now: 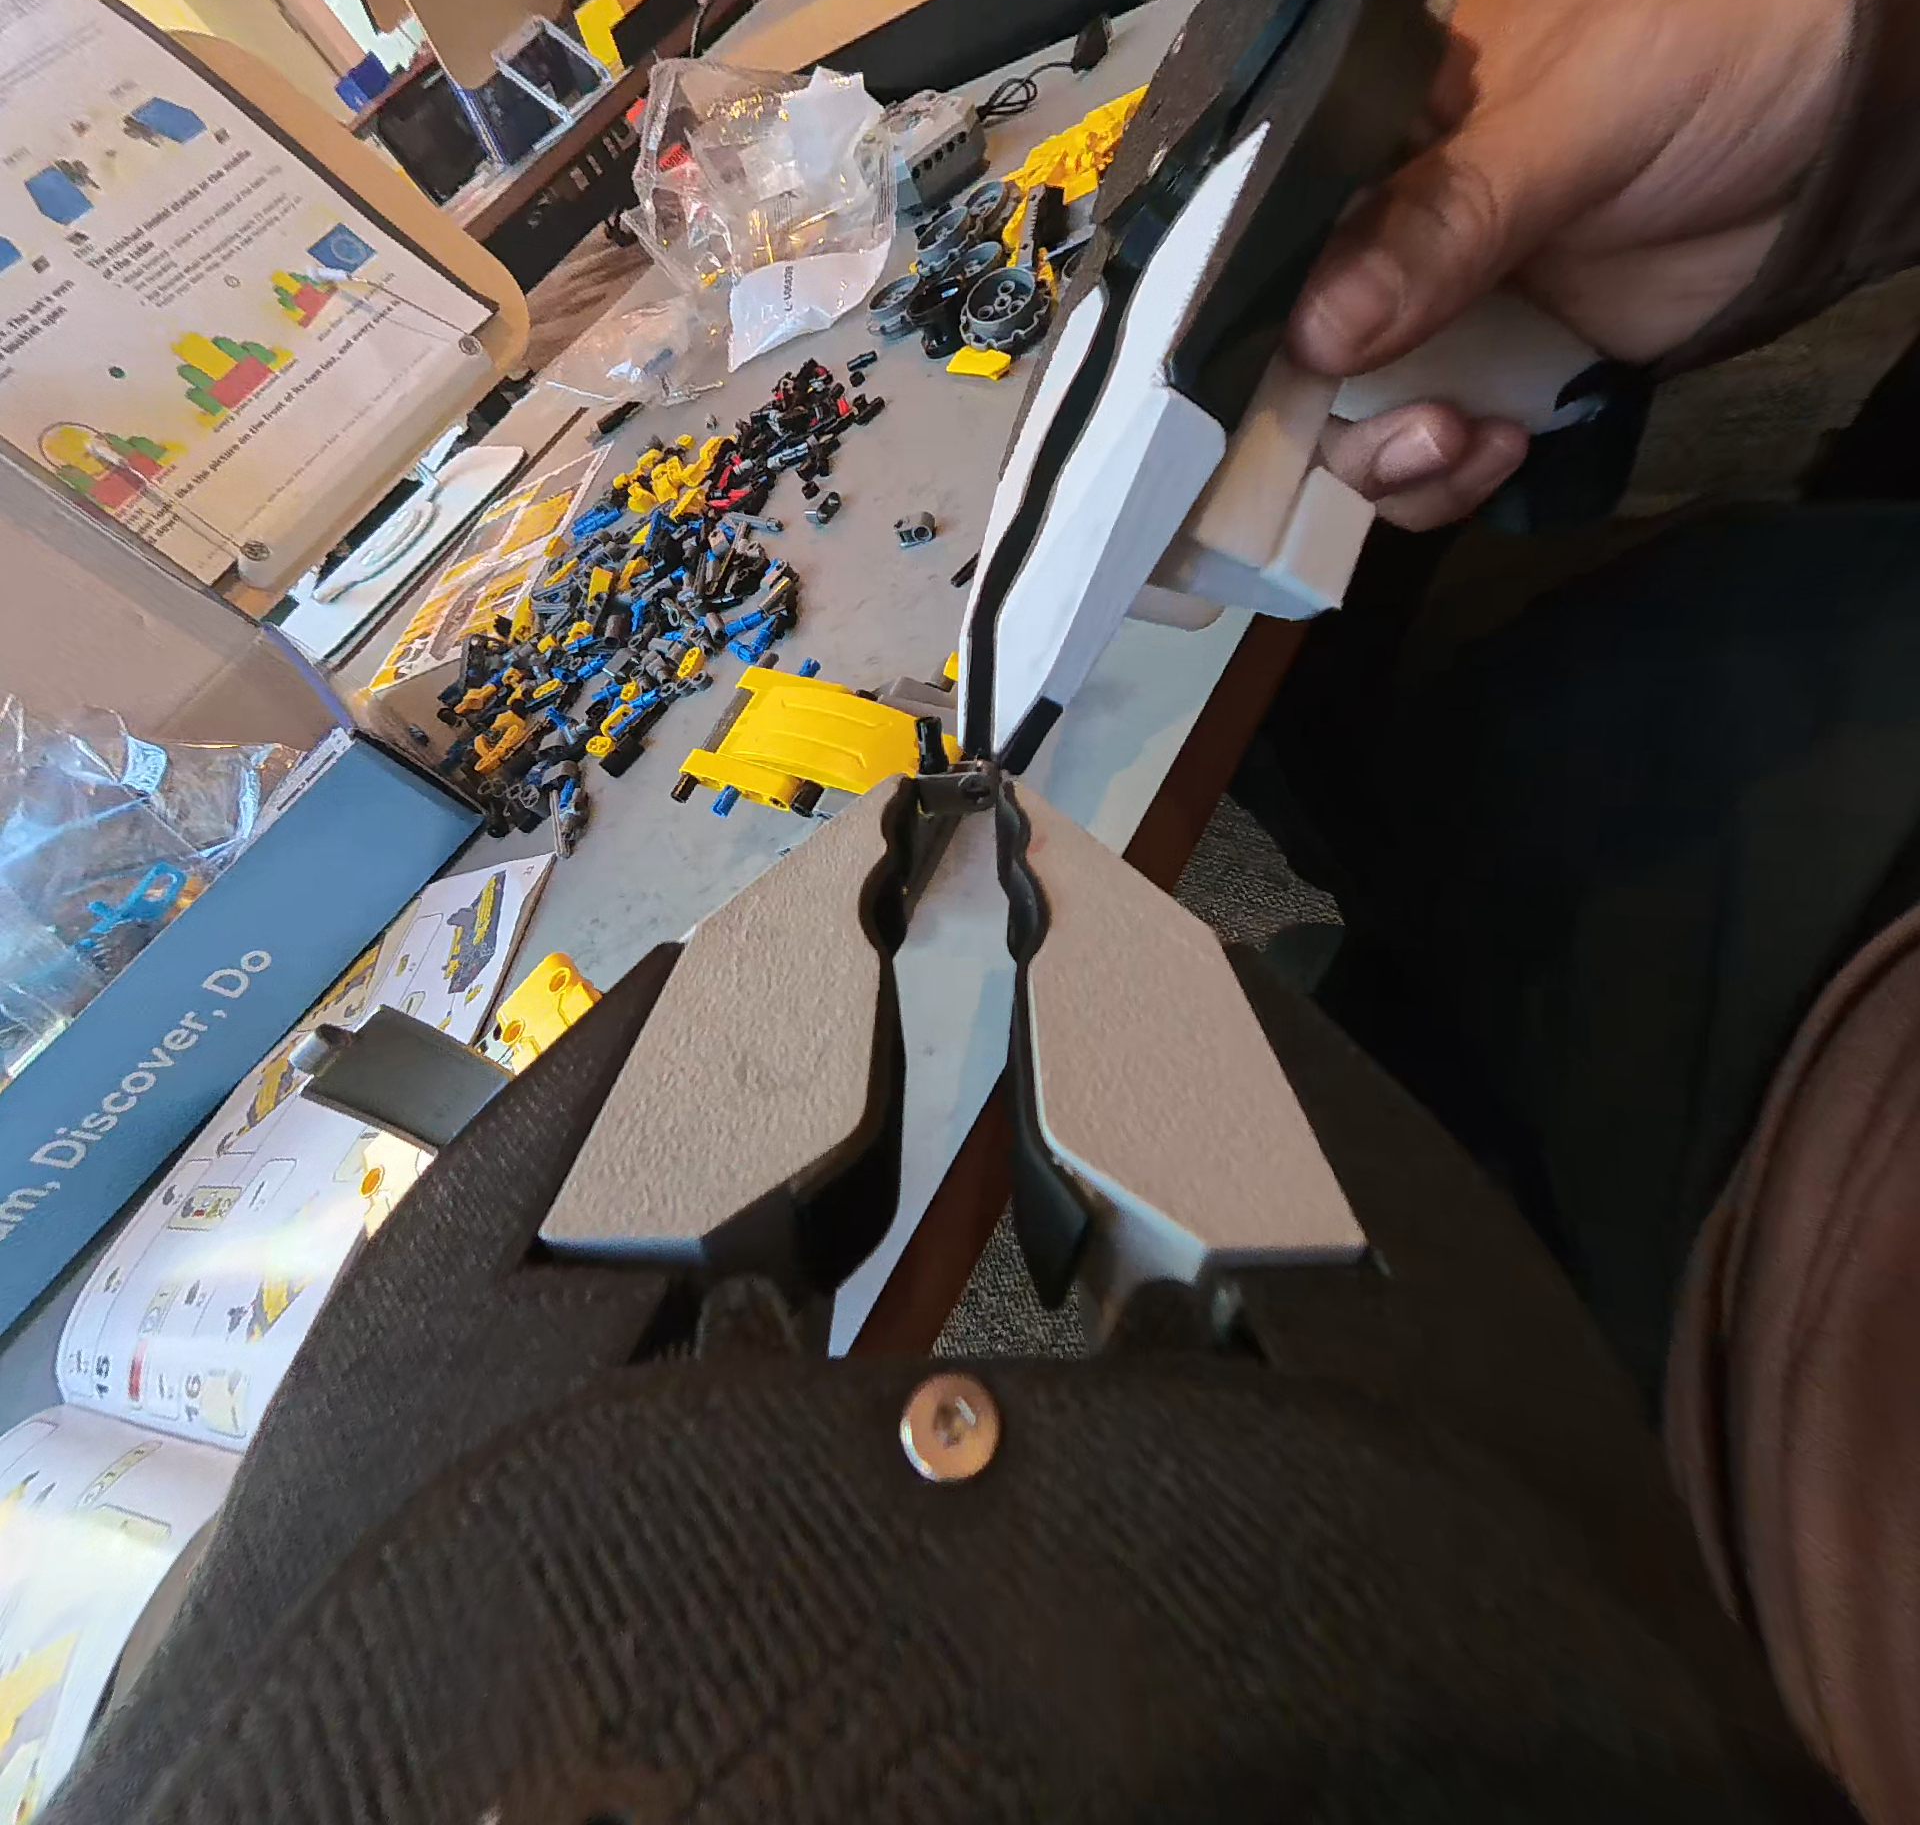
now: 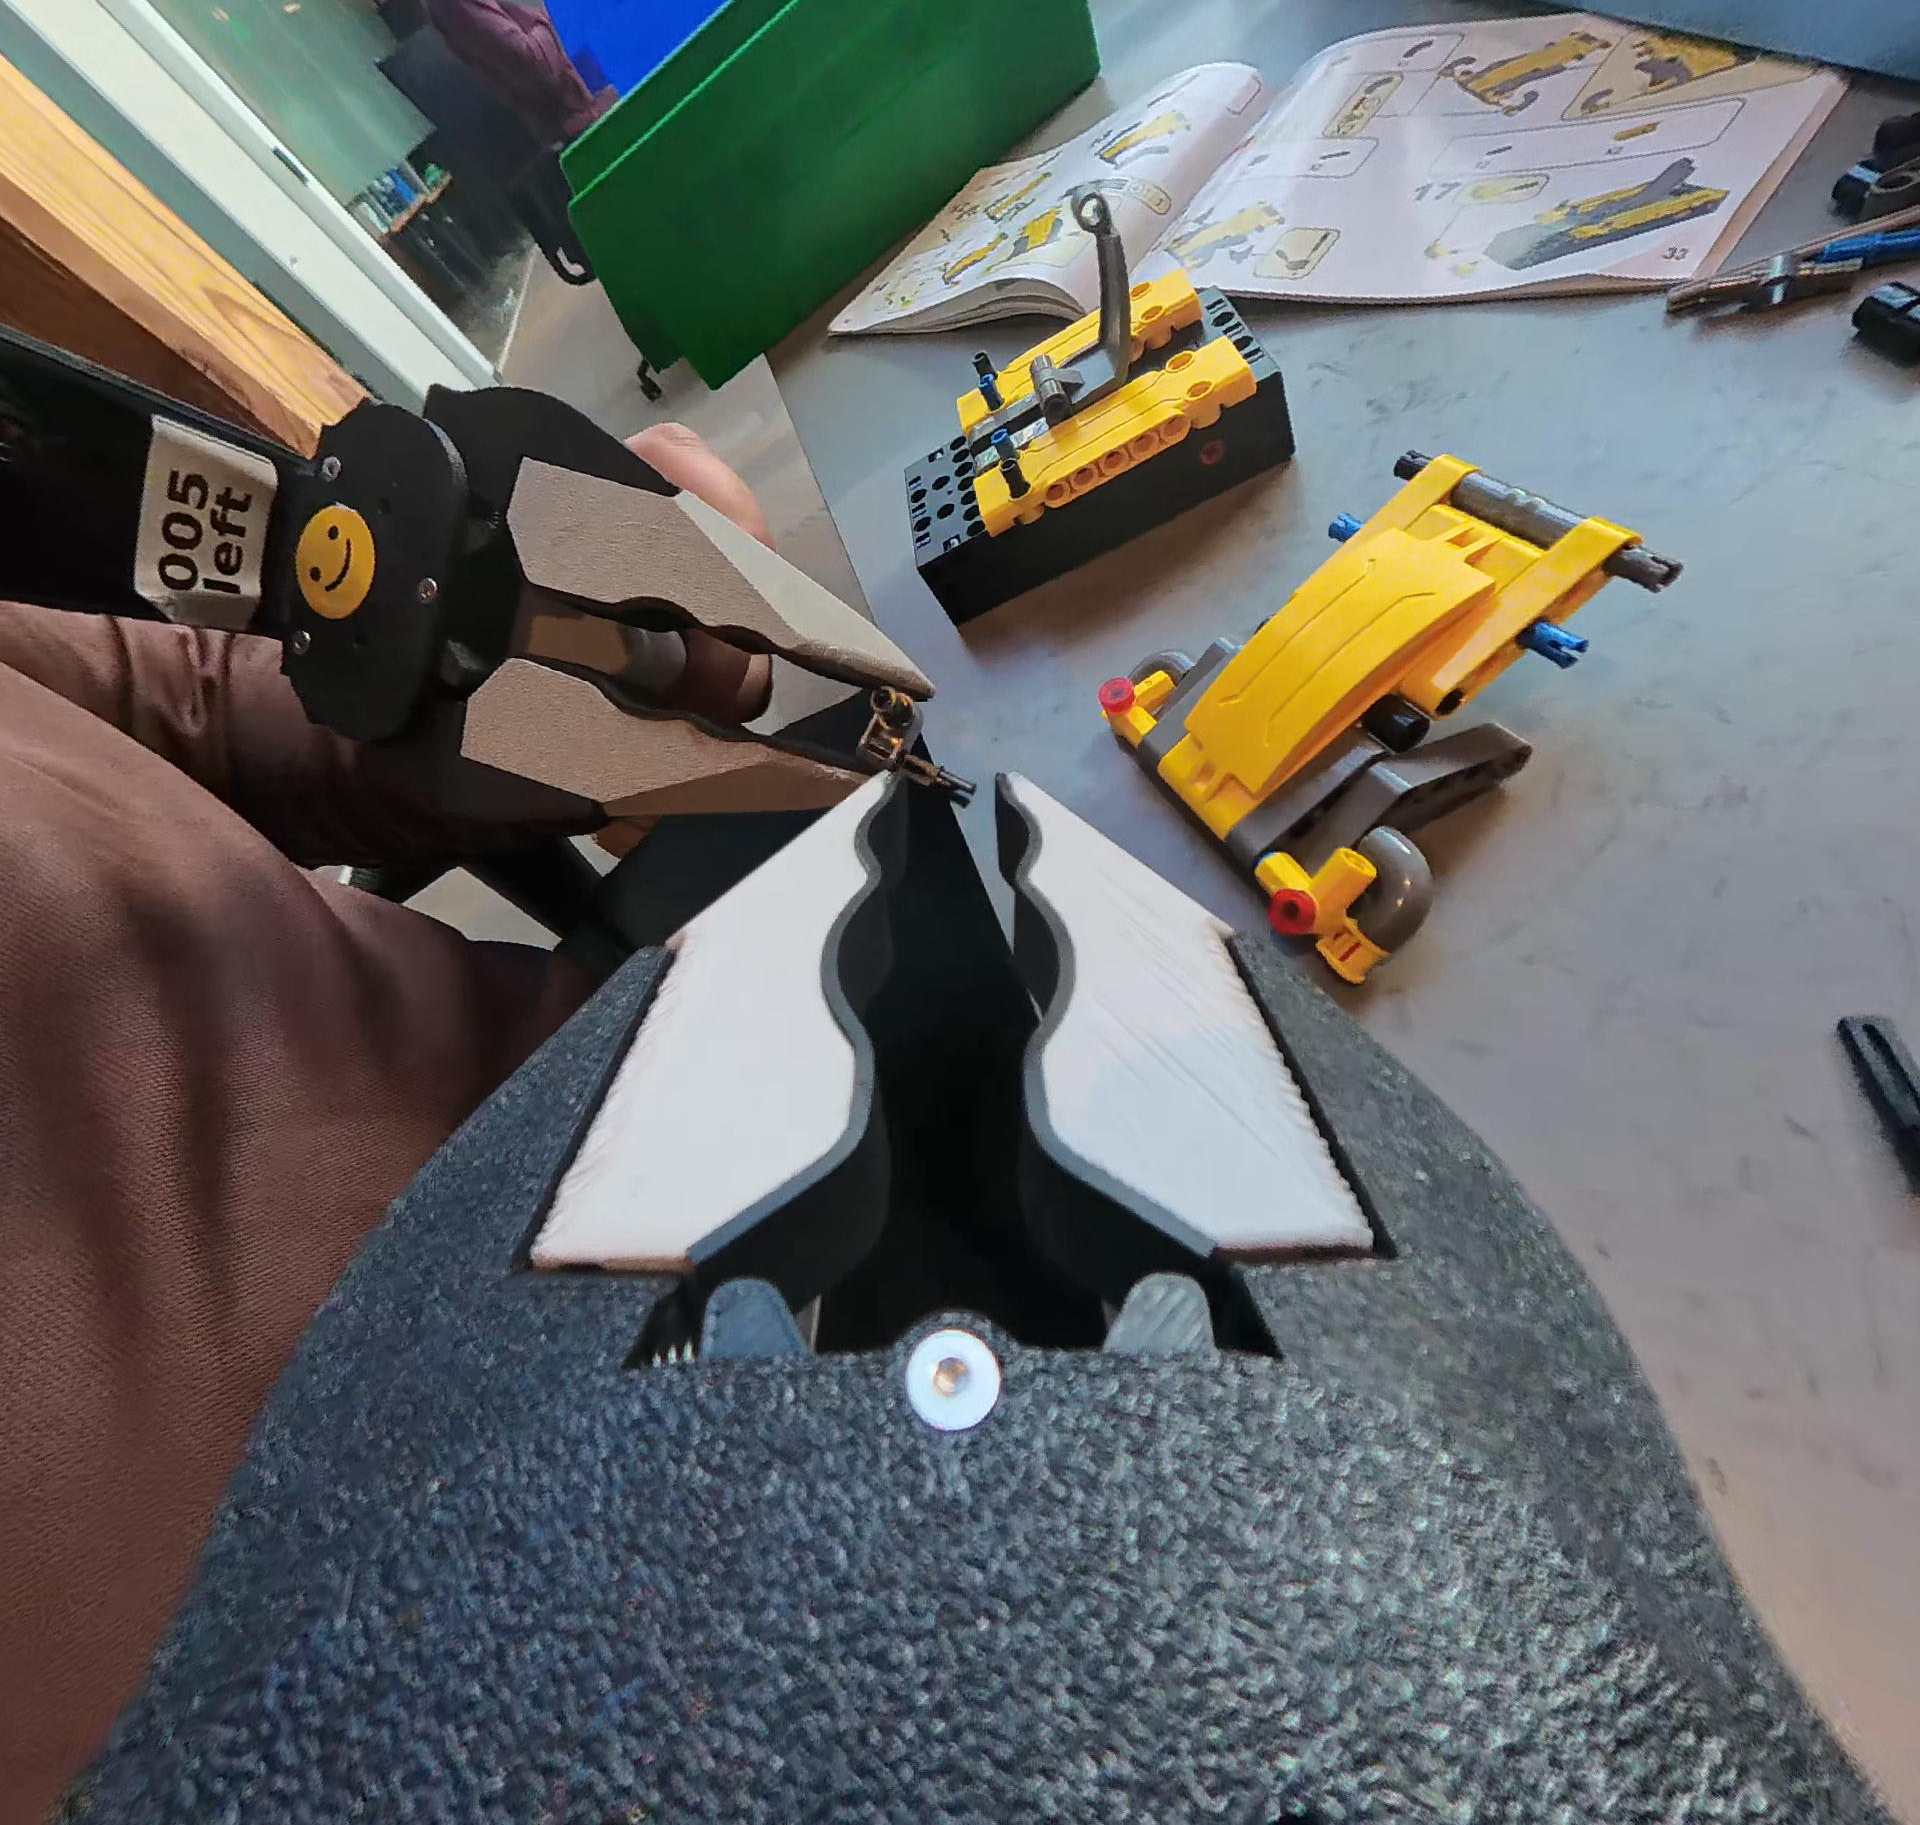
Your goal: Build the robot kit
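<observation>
My left gripper (image 1: pixel 961 788), with grey fingers, is shut on a small dark grey connector (image 1: pixel 943 796) that has a black pin (image 2: pixel 940 778) sticking out of it. It is held in the air over the table's near edge. In the right wrist view the left gripper (image 2: pixel 904 726) comes in from the left, gripping the connector (image 2: pixel 891 728). My right gripper (image 2: pixel 945 788), with white fingers, is slightly open. Its tips are right at the pin, which points into the gap beside the left fingertip. In the left wrist view the right gripper (image 1: pixel 997 736) comes down from the upper right, held by a hand.
A yellow and grey assembly (image 2: pixel 1340 674) and a black and yellow block assembly (image 2: pixel 1101 445) lie on the grey table (image 2: pixel 1558 1100). An open instruction booklet (image 2: pixel 1455 134), green bins (image 2: pixel 831 134), a pile of small parts (image 1: pixel 644 570), wheels (image 1: pixel 966 269), a plastic bag (image 1: pixel 758 186) and a blue box (image 1: pixel 208 996) are around. The tips of both grippers are at nearly the same place.
</observation>
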`<state>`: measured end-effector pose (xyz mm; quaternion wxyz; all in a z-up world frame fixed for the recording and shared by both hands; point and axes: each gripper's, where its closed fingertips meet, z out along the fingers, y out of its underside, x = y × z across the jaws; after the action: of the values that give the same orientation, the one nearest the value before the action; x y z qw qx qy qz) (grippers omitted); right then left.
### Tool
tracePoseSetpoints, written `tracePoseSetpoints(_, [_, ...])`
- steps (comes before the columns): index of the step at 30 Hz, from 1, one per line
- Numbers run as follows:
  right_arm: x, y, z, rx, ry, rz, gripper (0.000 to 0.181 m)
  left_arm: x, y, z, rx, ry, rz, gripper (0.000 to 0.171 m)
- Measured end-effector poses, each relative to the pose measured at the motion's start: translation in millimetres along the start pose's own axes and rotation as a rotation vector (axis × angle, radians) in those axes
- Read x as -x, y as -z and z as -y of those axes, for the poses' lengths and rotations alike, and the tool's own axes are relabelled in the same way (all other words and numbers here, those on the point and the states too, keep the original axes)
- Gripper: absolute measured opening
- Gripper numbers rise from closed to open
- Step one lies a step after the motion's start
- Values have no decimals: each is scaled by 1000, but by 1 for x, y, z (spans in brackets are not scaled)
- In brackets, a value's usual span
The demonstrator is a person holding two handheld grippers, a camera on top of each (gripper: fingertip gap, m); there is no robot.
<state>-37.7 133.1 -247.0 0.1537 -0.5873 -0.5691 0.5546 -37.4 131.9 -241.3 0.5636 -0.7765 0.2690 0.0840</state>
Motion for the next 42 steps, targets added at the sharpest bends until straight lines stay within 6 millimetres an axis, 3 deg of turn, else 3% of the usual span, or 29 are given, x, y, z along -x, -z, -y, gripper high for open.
tracePoseSetpoints(10, [0, -4, -3, 7, -85, 31, 32, -2, -2, -4, -1, -68, 25, 12])
tracePoseSetpoints(16, [6, -4, 0, -8, -38, 58, 21, -3, -3, -3, -33, -65, 21, 12])
tracePoseSetpoints(22, [12, 4, 15, -88, 6, 102, 17, 8, 0, -3, -76, -34, 43, 12])
tracePoseSetpoints(27, [0, 3, 10, -57, 9, 48, 25, 11, 4, 3, -135, 3, 33, 12])
tracePoseSetpoints(31, [6, -3, 6, -37, -30, 94, 25, 11, 6, 9, -182, 7, 26, 12])
tracePoseSetpoints(35, [14, 1, 17, -91, -28, 145, 15, 13, 5, 6, -186, 45, 10, 12])
tracePoseSetpoints(36, [18, 4, 21, -107, -17, 162, 14, 14, 5, 5, -182, 50, 10, 11])
tracePoseSetpoints(37, [21, 5, 24, -119, -8, 173, 15, 15, 5, 4, -178, 55, 8, 0])
tracePoseSetpoints(39, [16, 5, 24, -115, 8, 139, 15, 17, 6, 5, -191, 66, 8, 0])
tracePoseSetpoints(42, [-12, -5, 12, -45, -6, -5, 14, 18, -2, 1, -171, 103, -2, 0])
